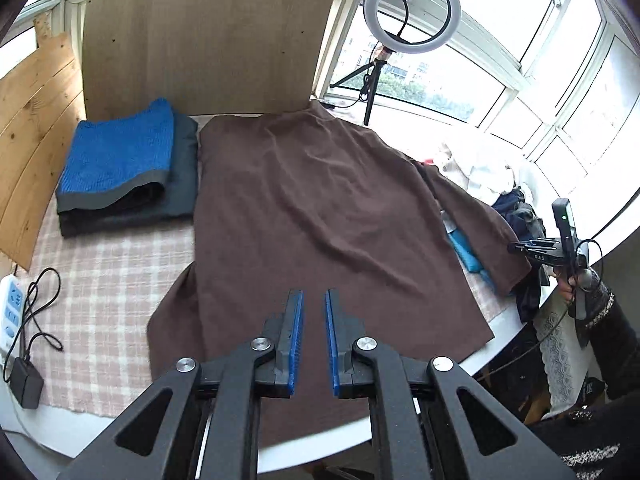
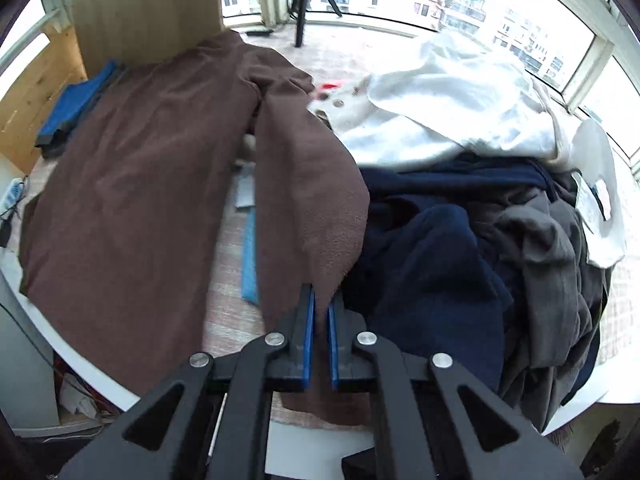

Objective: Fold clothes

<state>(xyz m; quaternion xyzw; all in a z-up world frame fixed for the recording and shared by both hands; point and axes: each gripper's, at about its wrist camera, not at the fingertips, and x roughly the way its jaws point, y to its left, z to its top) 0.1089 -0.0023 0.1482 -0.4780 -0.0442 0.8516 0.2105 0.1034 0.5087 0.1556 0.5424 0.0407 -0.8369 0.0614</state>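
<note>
A brown long-sleeved garment (image 1: 320, 208) lies spread flat on the checked tablecloth (image 1: 112, 280), its hem toward me. My left gripper (image 1: 314, 300) hovers open over the hem, with nothing between its blue pads. The garment's right sleeve (image 2: 308, 184) runs toward the right wrist camera and narrows into my right gripper (image 2: 321, 304), which is shut on the cuff. In the left wrist view the right gripper (image 1: 516, 247) sits at the table's right edge by the sleeve end (image 1: 476, 220), held by a hand.
A folded stack (image 1: 120, 168) of blue and dark grey clothes lies at the back left before a wooden board (image 1: 208, 36). A pile of navy, grey and white clothes (image 2: 460, 220) fills the right side. A power strip (image 1: 12, 312) with cables lies left; a ring light (image 1: 412, 12) stands behind.
</note>
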